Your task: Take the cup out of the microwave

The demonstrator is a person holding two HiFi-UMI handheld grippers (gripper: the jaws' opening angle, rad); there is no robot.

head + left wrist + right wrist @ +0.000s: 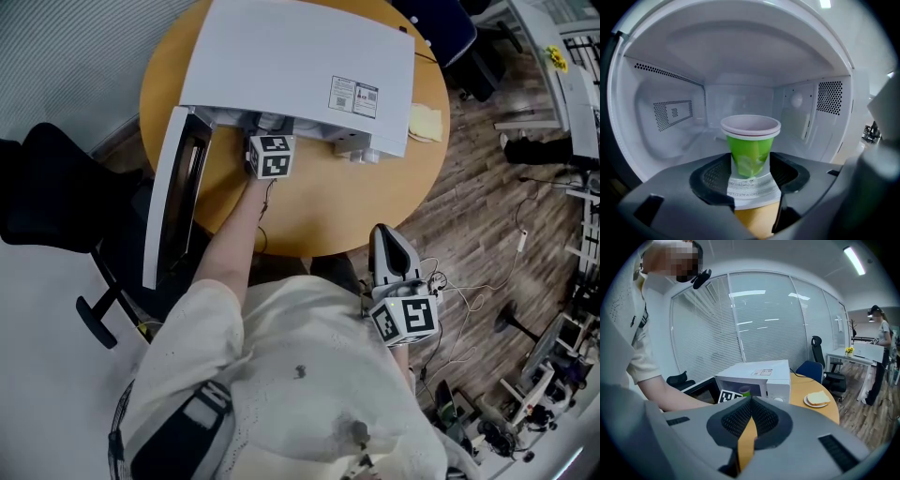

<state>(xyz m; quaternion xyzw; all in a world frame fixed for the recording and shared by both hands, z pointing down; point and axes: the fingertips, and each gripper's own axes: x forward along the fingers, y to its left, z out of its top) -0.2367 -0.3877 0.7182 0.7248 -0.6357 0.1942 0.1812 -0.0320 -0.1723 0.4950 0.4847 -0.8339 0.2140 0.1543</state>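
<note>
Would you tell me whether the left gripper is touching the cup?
Cannot tell: the left gripper view shows the cup between open pads, their edges overlapping its sides.

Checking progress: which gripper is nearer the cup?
Left. The left gripper is at the microwave opening, open jaws facing the cup; right gripper is off the table's edge.

Gloss and matt surfaces showing around the open microwave

The microwave (300, 66) casing is looking like smooth white painted metal with a soft sheen. Its cavity walls (670, 117) are shining pale and smooth, broken by patches of fine perforation. The cup (750, 145) is showing a glossy green wall under a matt pale rim, and whether it is paper or plastic cannot be told. The left gripper (750, 180) and right gripper (751, 401) are showing matt grey plastic shells with black, finely textured pads (715, 176). The table (375, 206) is gleaming as smooth light wood, the floor (487, 187) is showing darker wood planks, and the shirt (300, 375) is creasing as soft pale cloth.
</note>
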